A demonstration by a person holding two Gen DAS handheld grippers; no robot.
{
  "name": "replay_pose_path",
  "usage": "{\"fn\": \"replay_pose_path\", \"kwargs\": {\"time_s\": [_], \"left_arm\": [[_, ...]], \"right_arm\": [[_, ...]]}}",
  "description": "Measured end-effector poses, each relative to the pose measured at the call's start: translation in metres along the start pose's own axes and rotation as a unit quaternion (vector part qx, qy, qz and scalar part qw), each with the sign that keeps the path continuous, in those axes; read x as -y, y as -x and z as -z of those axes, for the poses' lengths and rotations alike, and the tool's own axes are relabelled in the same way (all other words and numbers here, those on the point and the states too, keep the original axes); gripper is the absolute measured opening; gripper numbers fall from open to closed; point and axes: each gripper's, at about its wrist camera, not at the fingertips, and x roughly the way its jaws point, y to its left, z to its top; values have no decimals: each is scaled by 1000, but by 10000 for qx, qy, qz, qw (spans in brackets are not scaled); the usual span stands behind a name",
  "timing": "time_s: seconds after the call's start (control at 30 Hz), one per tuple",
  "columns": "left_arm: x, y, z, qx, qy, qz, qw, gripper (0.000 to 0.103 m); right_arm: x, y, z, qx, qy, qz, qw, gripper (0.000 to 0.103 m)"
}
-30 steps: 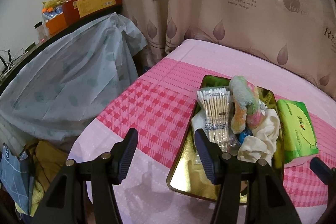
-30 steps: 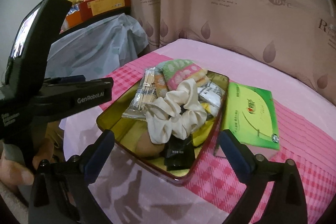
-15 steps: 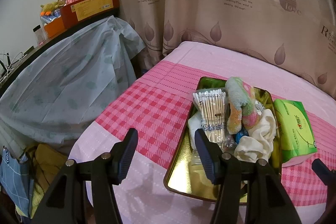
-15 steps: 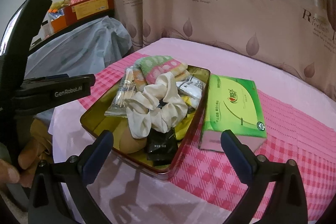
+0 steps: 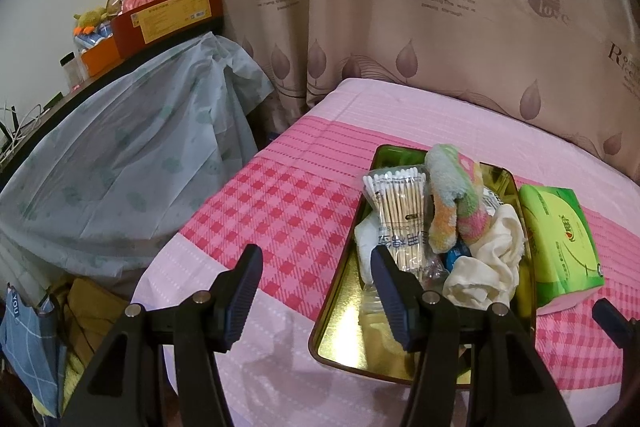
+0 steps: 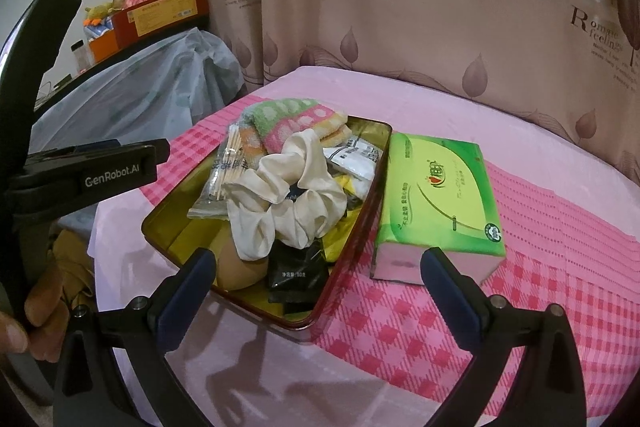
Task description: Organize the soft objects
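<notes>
- Hanging behind the bed, one beige curtain (image 6: 440, 7) with leaf prints, reading "Romantic feeling" and "love".
- Covering the bed, one pink cloth (image 5: 288, 211) with checked bands.
- Draping over furniture at the left, one pale plastic sheet (image 5: 120, 167); sitting on top of that furniture, one red box (image 5: 168, 15) with a yellow label, writing too small to read.
- Lying on the checked band, one gold tin tray (image 6: 168, 231) with a dark red outer rim, holding a heap of small things.
- Lying just beside the tray's right edge, one green tissue pack (image 6: 436, 199) with Chinese print.
- Resting on top of the heap, one cream scrunchie (image 6: 288, 199).
- Lying across the tray's far end, fluffy socks (image 6: 292, 119) in green, pink and orange; count unclear.
- Leaning in the tray's left side, one clear bag of cotton swabs (image 5: 400, 211) with Chinese lettering.
- Sitting at the near end, one black sachet (image 6: 296, 271) beside one tan round sponge (image 6: 236, 267); white sachets (image 6: 356, 159) farther back.
- Hovering over the near edge, right gripper (image 6: 316, 271), fingers spread wide, gripping nothing.
- Hovering left of the tray, left gripper (image 5: 316, 283), marked "GenRobot.AI", fingers parted, gripping nothing.
</notes>
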Motion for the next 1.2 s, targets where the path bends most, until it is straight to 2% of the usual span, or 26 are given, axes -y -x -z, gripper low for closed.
{"fn": "replay_pose_path", "kwargs": {"time_s": [1.2], "left_arm": [[3,0,0,7,-17,-18,10000,58]], "right_arm": [[0,-4,2,-108,-33,-12,9999,101]]}}
